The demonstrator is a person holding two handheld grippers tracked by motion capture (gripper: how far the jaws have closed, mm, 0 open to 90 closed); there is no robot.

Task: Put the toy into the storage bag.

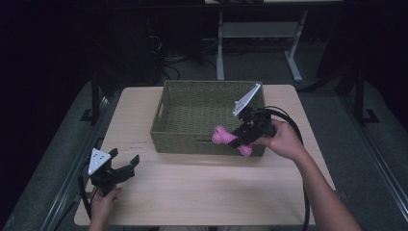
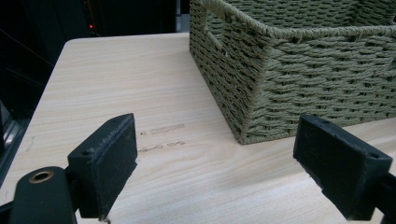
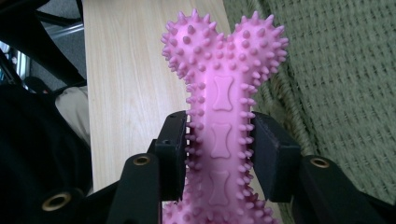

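the right gripper (image 1: 240, 139) clamps a pink bone (image 1: 224, 137) over the near right rim of the basket (image 1: 192, 115). the left gripper (image 1: 122, 163) sits wide open and empty at the near left of the table (image 1: 202, 187).

The woven basket (image 1: 192, 115) fills the upper middle of the table (image 1: 202, 192), its walls blocking passage there; only narrow strips of bare wood run along its left and right sides. Across the lower half of the high view the tabletop lies open from edge to edge. The right gripper (image 1: 239, 138), clamped on a pink spiked bone toy (image 1: 224, 137), hangs over the basket's near right wall, and the left gripper (image 1: 126, 165) sits spread at lower left.
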